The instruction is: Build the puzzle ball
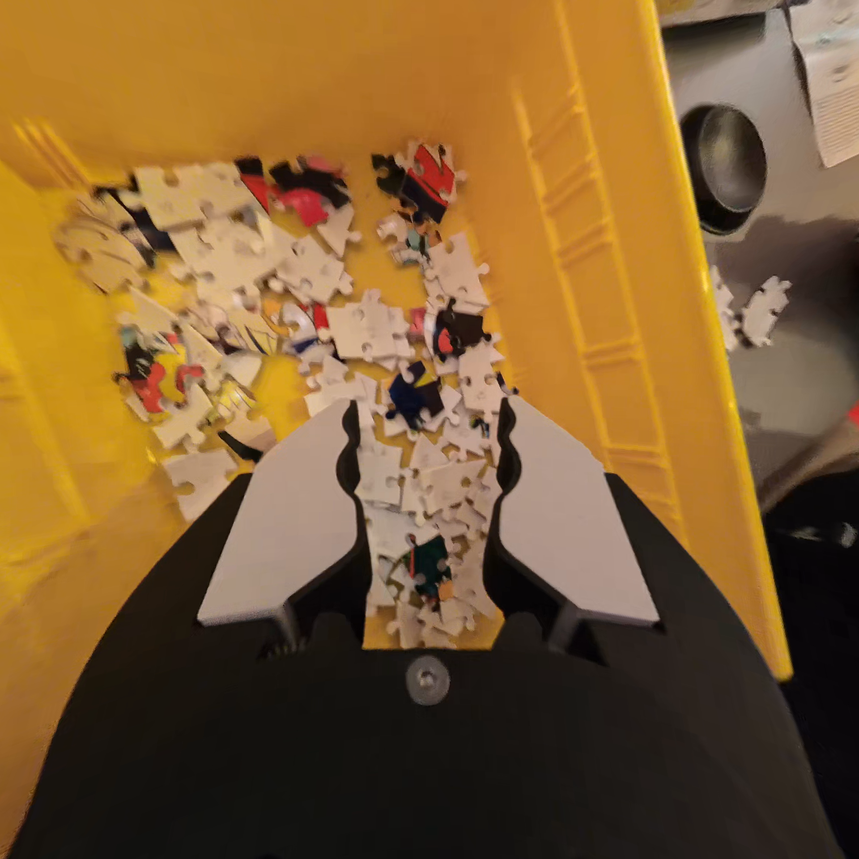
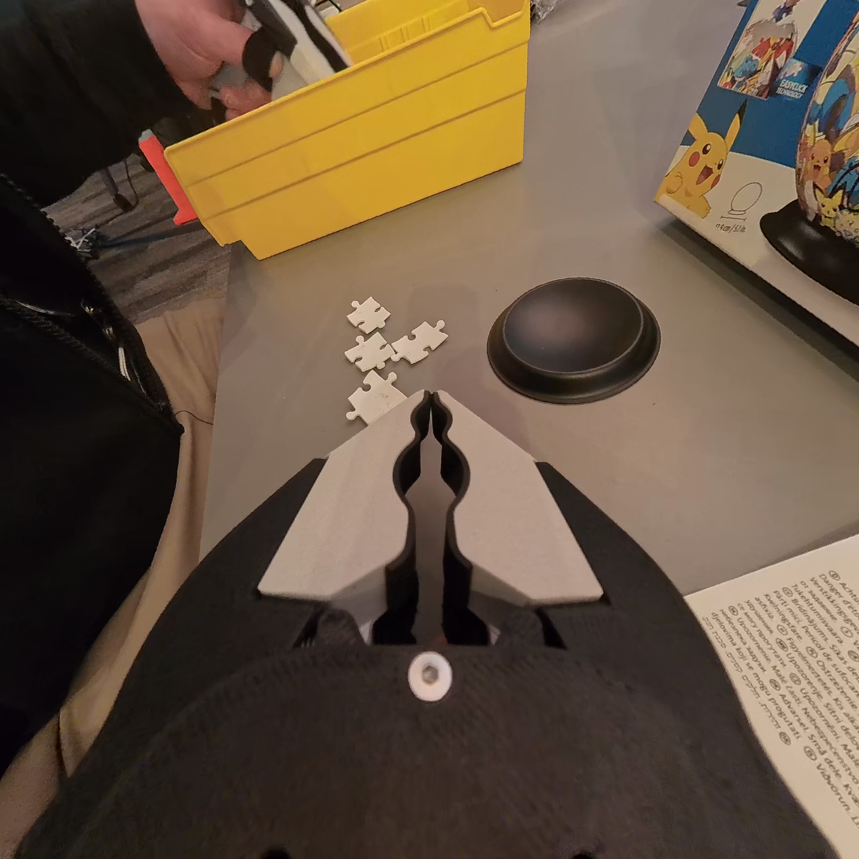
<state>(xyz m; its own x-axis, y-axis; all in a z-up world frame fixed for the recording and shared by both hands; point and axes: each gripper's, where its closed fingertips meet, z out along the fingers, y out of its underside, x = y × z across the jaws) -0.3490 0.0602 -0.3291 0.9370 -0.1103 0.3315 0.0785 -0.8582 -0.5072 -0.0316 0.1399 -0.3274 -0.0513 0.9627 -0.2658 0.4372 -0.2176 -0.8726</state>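
In the left wrist view my left gripper is open and empty, held inside a yellow bin above a heap of loose puzzle pieces, most white side up, some coloured. In the right wrist view my right gripper is shut and empty, low over the grey table. Several white puzzle pieces lie just ahead and left of its tips; the nearest piece touches the left finger's edge. The black round stand sits ahead to the right.
The yellow bin stands at the far left of the table, a person's hand above it. The puzzle box stands far right. A printed leaflet lies near right. The stand and loose pieces show outside the bin. The tips of one gripper are about 35 centimetres away from the tips of the other.
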